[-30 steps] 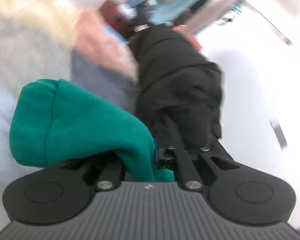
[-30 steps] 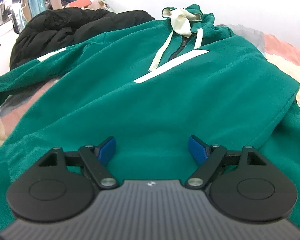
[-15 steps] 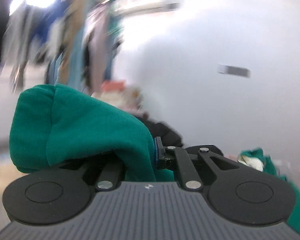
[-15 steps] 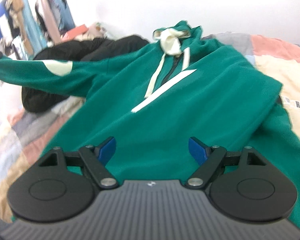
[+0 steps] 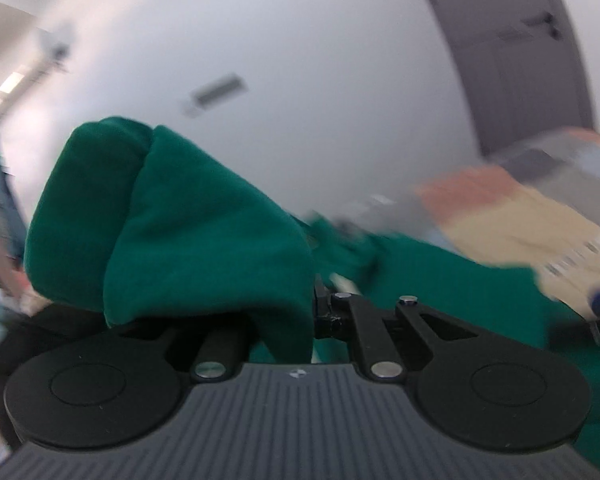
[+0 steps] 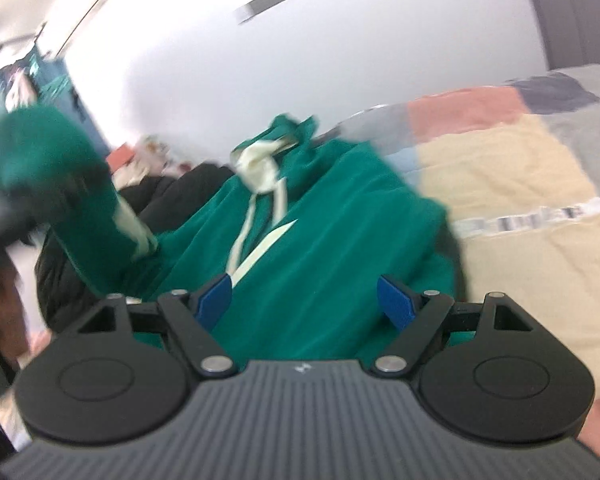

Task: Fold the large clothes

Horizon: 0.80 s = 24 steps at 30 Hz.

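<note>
A large green hoodie (image 6: 324, 240) with white stripes and a cream drawstring lies front up on a patchwork bed. My left gripper (image 5: 304, 304) is shut on the cuff of the hoodie's sleeve (image 5: 172, 232), which bunches over its fingers and hides the left pad. In the right wrist view that sleeve (image 6: 60, 176) is raised at the left, blurred, over the garment's left side. My right gripper (image 6: 306, 300) hovers open just above the hoodie's lower body, nothing between its blue pads (image 6: 396, 304).
A black jacket (image 6: 172, 196) lies heaped behind the hoodie at the left. The patchwork quilt (image 6: 520, 200) spreads to the right. A white wall (image 5: 300, 80) and a grey door (image 5: 520, 60) stand behind. Hanging clothes (image 6: 24, 76) show at far left.
My left gripper has swung the held sleeve up off the bed and across toward the hoodie's body, rolling as it went. My right gripper rose and tilted a little, still open.
</note>
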### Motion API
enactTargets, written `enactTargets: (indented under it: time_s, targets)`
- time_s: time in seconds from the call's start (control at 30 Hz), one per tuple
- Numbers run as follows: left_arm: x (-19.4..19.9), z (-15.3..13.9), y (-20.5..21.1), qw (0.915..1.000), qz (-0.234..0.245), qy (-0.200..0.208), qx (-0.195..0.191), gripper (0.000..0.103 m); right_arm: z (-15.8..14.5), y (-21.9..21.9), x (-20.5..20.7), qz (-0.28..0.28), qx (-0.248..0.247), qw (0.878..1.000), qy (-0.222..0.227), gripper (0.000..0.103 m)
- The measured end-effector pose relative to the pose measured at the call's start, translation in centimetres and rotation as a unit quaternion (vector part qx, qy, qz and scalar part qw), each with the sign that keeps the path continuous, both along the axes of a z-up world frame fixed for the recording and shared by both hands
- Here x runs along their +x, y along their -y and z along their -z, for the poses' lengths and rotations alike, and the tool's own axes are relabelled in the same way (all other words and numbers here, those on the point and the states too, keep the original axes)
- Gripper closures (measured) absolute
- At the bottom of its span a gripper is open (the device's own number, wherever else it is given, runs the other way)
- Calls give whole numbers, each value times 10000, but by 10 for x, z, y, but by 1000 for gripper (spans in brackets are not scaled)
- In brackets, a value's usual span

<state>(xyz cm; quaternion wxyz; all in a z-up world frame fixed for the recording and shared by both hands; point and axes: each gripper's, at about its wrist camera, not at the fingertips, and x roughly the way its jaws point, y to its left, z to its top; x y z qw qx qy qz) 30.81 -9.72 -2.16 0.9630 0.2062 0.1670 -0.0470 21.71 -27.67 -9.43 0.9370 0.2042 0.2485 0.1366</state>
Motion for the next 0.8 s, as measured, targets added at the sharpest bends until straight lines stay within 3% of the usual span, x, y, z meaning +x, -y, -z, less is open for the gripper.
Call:
enactTargets:
  time_s: [0.17,0.33,0.4,0.47,0.53,0.8]
  targets:
    - [18,69,48,9957,301,-868,85,91,10,35,8,410,600,9971,-216,21]
    - [31,105,45,9883,327,-1474,-214,90,18,43,12,396,740,9962,-221,21]
    - [40,104,43,9855,250,-1614,-458,78,22,47,12,363,800,9959,-232,21]
    - [39,102,39,9800,272,-1801,-804,35,23,52,13,373,893,9950,-229,20]
    - [27,99,35,9772,321,-1871,-950,21,23,56,12,401,974,9942,-207,20]
    - [-38,59,10,9724,640,-1967,-1077,14,18,55,7,303,1106,9934,-59,20]
